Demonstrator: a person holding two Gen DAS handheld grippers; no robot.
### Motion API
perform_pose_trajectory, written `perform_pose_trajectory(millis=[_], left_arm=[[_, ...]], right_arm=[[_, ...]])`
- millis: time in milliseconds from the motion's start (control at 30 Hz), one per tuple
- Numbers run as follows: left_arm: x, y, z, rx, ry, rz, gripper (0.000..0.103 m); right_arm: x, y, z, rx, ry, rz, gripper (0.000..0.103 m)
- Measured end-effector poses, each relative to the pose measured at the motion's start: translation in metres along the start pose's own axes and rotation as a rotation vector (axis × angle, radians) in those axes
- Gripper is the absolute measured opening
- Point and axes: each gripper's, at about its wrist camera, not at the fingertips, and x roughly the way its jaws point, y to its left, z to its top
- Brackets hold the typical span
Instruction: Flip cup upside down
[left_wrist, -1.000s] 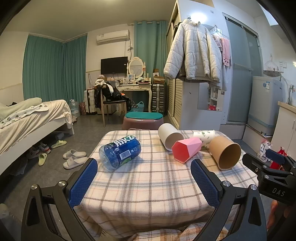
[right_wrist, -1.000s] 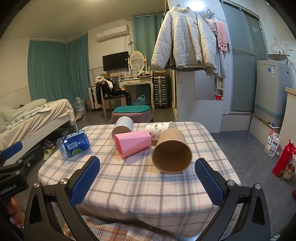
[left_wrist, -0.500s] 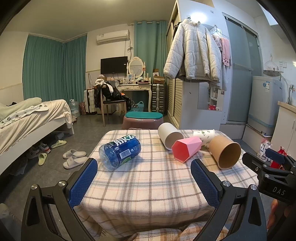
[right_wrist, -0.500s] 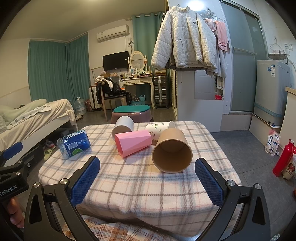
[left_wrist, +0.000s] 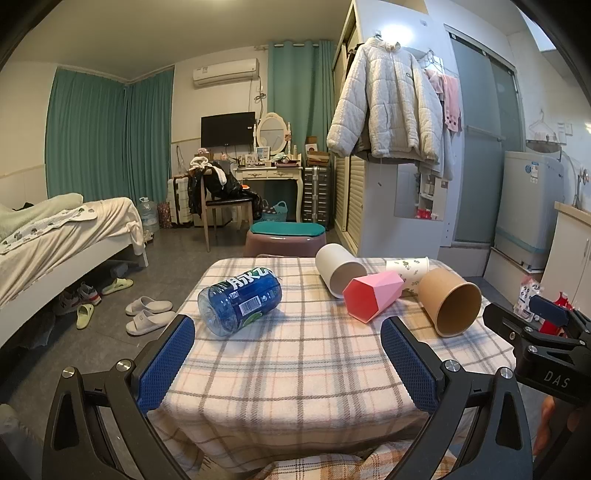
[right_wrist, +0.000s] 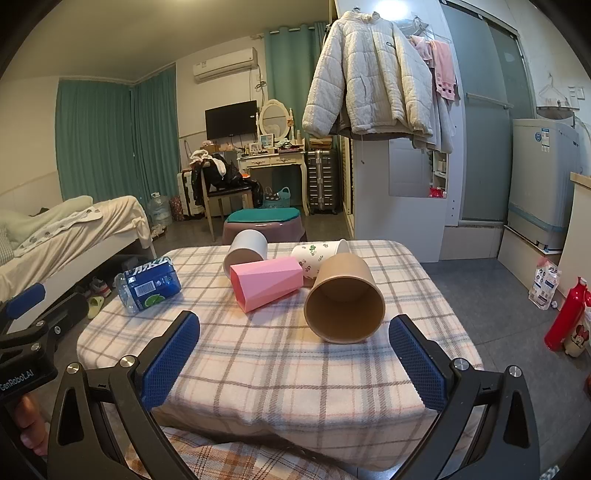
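Several cups lie on their sides on the plaid table (left_wrist: 295, 362) (right_wrist: 288, 369): a brown paper cup (left_wrist: 448, 306) (right_wrist: 345, 299), a pink faceted cup (left_wrist: 371, 293) (right_wrist: 266, 282), a white cup (left_wrist: 338, 269) (right_wrist: 245, 251) and a leaf-printed white cup (left_wrist: 408, 271) (right_wrist: 319, 256). My left gripper (left_wrist: 288, 360) is open and empty at the table's near edge. My right gripper (right_wrist: 293, 356) is open and empty, just short of the brown cup's mouth.
A blue cut-off water bottle (left_wrist: 240, 301) (right_wrist: 147, 286) lies on the table's left side. A stool (left_wrist: 286, 236) stands beyond the table, a bed (left_wrist: 55, 236) at left. A red flask (right_wrist: 565, 314) stands on the floor at right.
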Motion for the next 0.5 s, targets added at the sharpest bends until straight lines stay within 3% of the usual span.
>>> perform_pose_trajectory(millis=[500], left_arm=[[0.0004, 0.0003, -0.0004, -0.002, 0.0, 0.0, 0.103]], right_arm=[[0.002, 0.0035, 0.0011, -0.001, 0.01, -0.002, 0.103]])
